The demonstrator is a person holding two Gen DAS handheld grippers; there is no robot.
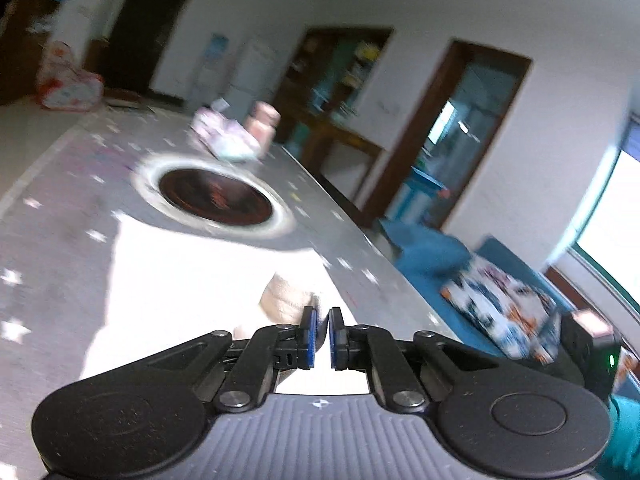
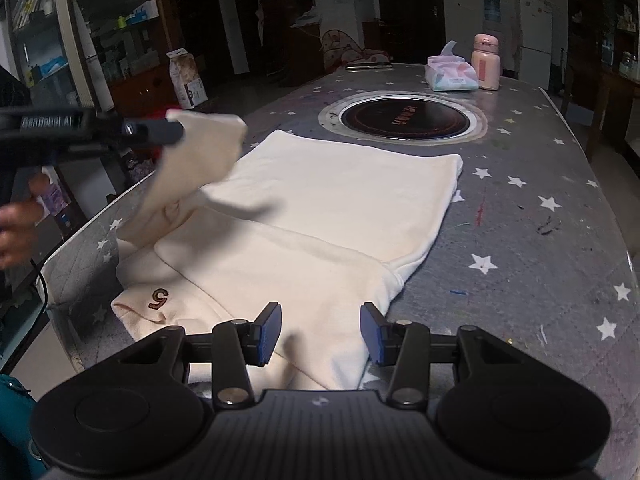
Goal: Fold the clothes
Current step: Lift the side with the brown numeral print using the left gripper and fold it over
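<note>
Garment (image 2: 320,216): cream, spread on the starred worktop (image 2: 540,240).
Sleeve (image 2: 200,152): lifted, pinched in closed jaws of the left gripper (image 1: 322,334).
Right gripper (image 2: 320,334): jaws held apart above the hem.

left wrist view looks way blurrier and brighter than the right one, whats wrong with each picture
Left wrist view: motion smear across the room and table, and the cream garment is blown out to plain white. Right wrist view: dim but sharp on the garment; only the raised sleeve and the left gripper holding it are smeared.
</note>
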